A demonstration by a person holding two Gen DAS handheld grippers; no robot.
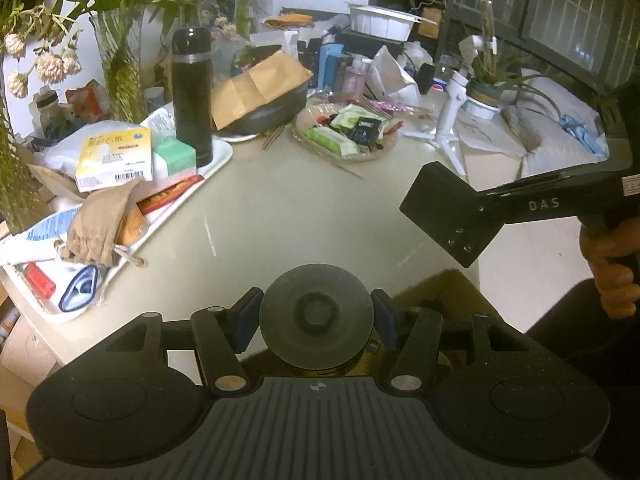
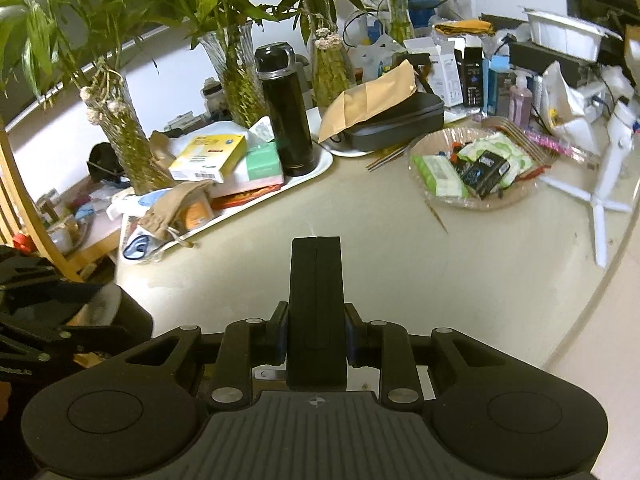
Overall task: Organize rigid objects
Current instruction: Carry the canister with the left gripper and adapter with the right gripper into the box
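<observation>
Low in frame, the left gripper pinches a round black lid, perhaps a jar's; the right gripper clamps a stiff, smooth black box by its flat sides.

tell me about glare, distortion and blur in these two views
Left wrist view: fisheye bends the table edge, dark corners; pale glare streak on the tabletop; the round black lid in the left gripper looks soft. Right wrist view: wall line curves strongly; white tripod is slightly smeared.
</observation>
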